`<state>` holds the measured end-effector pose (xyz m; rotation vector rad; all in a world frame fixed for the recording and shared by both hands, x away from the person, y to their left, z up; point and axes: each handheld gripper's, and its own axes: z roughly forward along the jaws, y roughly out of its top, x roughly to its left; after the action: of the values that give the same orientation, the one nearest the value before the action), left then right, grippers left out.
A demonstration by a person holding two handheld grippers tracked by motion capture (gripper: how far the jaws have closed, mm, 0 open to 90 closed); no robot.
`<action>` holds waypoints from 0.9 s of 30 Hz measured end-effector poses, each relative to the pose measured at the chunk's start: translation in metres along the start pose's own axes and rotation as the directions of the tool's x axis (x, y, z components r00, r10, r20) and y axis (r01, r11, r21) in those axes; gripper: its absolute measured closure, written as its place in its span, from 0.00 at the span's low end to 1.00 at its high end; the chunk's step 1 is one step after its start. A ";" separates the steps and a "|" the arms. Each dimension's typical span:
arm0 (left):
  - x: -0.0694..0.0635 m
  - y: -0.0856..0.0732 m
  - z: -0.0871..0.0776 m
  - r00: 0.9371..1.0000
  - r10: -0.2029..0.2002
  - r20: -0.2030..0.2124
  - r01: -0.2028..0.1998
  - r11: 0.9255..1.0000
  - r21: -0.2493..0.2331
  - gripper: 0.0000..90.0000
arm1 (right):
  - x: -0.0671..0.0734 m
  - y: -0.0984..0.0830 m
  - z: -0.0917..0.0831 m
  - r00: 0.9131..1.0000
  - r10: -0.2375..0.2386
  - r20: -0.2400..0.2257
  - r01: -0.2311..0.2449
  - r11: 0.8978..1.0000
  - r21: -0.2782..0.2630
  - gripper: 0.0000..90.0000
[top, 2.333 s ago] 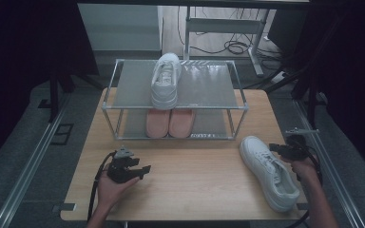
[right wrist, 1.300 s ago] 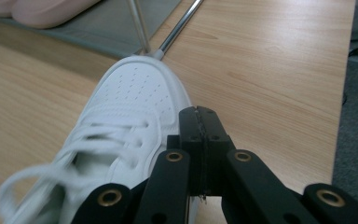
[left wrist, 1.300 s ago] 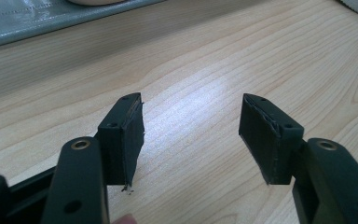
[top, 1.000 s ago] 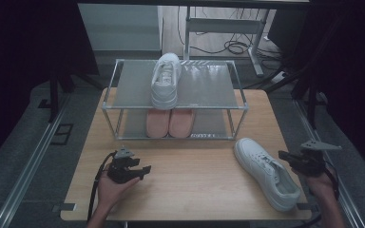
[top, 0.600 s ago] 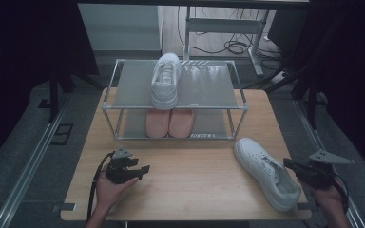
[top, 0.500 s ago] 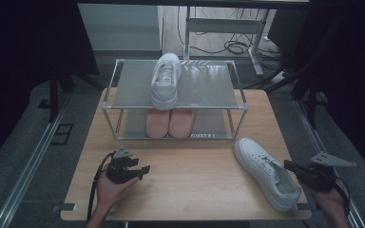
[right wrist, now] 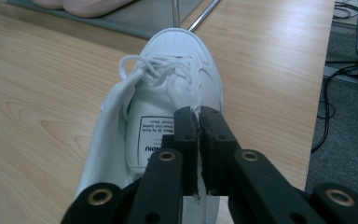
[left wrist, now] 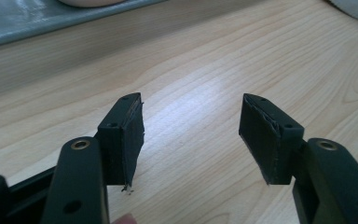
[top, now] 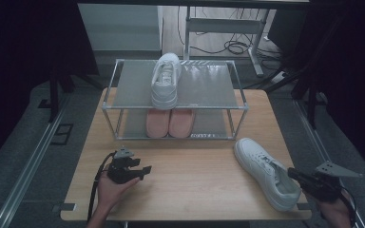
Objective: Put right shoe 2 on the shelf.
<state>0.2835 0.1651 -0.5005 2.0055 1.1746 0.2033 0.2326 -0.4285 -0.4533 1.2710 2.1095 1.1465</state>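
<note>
Right hand-held gripper [right wrist: 195, 119]: jaws nearly together with a thin gap, having just begun opening; nothing lay between them. It hovered just behind and above the heel opening of the white shoe [right wrist: 168, 93], pads clear of the collar.

White shoe: lay on the counter [top: 195, 175] directly ahead of the right hand-held gripper, toe pointing away toward the rack [top: 176, 107], its heel close to the counter's near right corner. Laces were loose over the tongue.

Risk, judged: with the heel so near the edge, a nudge from the jaws before they spread wide enough for the collar could push the shoe askew or off the counter. A grip on the soft collar alone might let the toe sag and strike the rack frame.

Left hand-held gripper [left wrist: 191, 135]: jaws well apart, empty, resting low over bare counter, well apart from the shoe.

Beyond: rack with metal posts stood past the shoe's toe; a post [right wrist: 176, 13] rose just beyond it. Pink shoes [top: 169, 122] sat as a pair on the lower shelf. A second white shoe [top: 165, 80] lay on the top shelf, with free space on the side nearer the right hand-held gripper. Cables [right wrist: 345, 70] trailed on the floor off the counter's edge.
</note>
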 end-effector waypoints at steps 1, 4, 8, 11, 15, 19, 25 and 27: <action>0.000 0.000 0.001 1.000 0.002 0.000 -0.002 1.000 0.001 0.44 | 0.000 -0.001 0.000 1.000 0.001 0.002 -0.001 1.000 0.000 0.94; 0.000 0.000 0.001 1.000 0.005 0.002 -0.005 1.000 0.003 0.44 | 0.000 -0.002 0.001 1.000 -0.004 0.001 0.004 1.000 0.012 0.85; 0.000 0.000 0.000 1.000 -0.001 0.002 0.001 1.000 -0.002 0.44 | 0.000 -0.002 0.004 1.000 -0.012 0.001 0.012 1.000 0.022 0.77; -0.001 0.000 0.000 1.000 0.001 0.001 -0.001 1.000 0.000 0.44 | -0.001 -0.001 0.010 1.000 -0.015 0.004 0.015 0.999 0.036 0.72; 0.000 0.000 0.000 1.000 -0.001 0.001 0.001 1.000 -0.001 0.44 | -0.005 0.002 0.016 1.000 -0.011 0.010 0.010 0.999 0.047 0.64; 0.000 0.000 0.001 1.000 0.003 0.003 -0.003 1.000 0.003 0.44 | -0.006 0.003 0.017 1.000 -0.024 0.011 0.023 0.998 0.054 0.62; -0.001 0.000 0.002 1.000 0.004 0.004 -0.004 1.000 0.003 0.44 | -0.006 0.007 0.018 0.999 -0.046 0.008 0.046 0.996 0.071 0.59; -0.001 0.000 0.002 1.000 0.003 0.003 -0.003 1.000 0.004 0.44 | -0.006 0.011 0.018 0.999 -0.051 0.001 0.051 0.996 0.071 0.59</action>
<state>0.2837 0.1634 -0.5014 2.0102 1.1714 0.1994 0.2544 -0.4234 -0.4551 1.2418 2.1853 1.0570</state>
